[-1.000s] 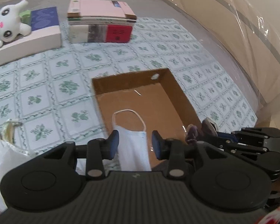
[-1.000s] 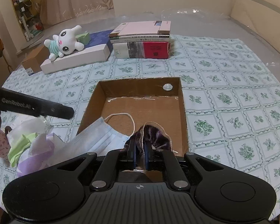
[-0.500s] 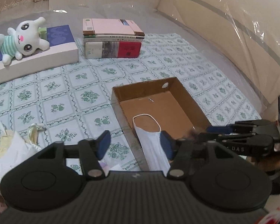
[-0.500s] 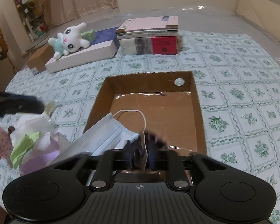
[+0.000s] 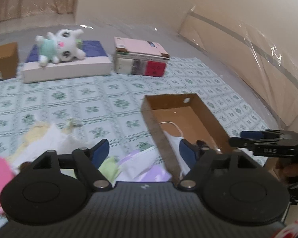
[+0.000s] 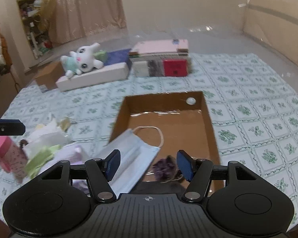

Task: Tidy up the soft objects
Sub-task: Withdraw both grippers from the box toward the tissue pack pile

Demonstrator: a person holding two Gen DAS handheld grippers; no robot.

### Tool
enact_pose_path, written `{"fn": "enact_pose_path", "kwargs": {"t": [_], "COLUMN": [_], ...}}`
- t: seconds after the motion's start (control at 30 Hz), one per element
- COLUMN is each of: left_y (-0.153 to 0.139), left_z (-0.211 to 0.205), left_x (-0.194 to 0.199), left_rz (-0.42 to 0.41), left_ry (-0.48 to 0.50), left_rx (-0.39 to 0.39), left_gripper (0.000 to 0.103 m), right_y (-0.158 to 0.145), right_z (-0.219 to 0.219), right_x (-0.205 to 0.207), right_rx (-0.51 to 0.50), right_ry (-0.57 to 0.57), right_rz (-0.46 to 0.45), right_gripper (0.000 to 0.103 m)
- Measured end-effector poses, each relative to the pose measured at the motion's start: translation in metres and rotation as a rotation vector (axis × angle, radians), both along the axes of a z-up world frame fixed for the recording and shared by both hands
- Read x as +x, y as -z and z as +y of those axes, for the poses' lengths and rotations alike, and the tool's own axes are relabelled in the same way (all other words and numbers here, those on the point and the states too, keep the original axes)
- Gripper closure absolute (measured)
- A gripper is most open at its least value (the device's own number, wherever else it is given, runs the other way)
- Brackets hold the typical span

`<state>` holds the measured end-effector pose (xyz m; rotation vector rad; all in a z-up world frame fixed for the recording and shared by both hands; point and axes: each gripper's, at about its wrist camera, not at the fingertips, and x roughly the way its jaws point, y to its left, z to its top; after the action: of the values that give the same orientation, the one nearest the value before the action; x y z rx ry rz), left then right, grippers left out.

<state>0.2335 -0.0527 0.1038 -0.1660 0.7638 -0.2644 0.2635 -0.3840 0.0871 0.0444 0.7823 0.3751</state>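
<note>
A brown cardboard box (image 6: 161, 103) sits on the patterned cloth. A light-blue face mask (image 6: 133, 156) is draped over its left wall, and a purple scrunchie (image 6: 165, 167) lies on its near floor. My right gripper (image 6: 149, 165) hovers over that near end. Its jaws are opening, with the scrunchie below and between them but untouched. My left gripper (image 5: 143, 153) is over the box's (image 5: 166, 103) left wall near the mask (image 5: 174, 144). Its jaws are opening with nothing in them. Beneath it lies a pile of soft cloths (image 5: 49, 138), green and lilac among them.
A plush bunny (image 6: 81, 62) lies on a white and blue box at the back. Beside it is a stack of books (image 6: 161, 59). A pink patterned cup (image 6: 6, 154) stands by the cloth pile (image 6: 47, 144). A small brown carton (image 5: 4, 59) sits far left.
The right gripper let go of the purple scrunchie, which now lies in the box. The left gripper swung left from over the box toward the cloth pile and spread wider.
</note>
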Motion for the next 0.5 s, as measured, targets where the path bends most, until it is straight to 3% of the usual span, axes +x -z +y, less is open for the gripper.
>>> {"fn": "enact_pose_path", "kwargs": {"t": [0.23,0.5], "left_y": [0.000,0.004], "left_z": [0.043,0.086], "left_x": [-0.060,-0.122], "left_rz": [-0.059,-0.075], "left_ry": [-0.108,-0.201], "left_rx": [-0.011,0.026], "left_gripper": [0.017,0.016], "right_y": [-0.009,-0.009], "right_z": [0.034,0.071], "right_x": [-0.049,-0.093], "right_rx": [0.037,0.075], "right_ry": [-0.031,-0.049], "right_rz": [-0.063,-0.095], "right_gripper": [0.040,0.040]}}
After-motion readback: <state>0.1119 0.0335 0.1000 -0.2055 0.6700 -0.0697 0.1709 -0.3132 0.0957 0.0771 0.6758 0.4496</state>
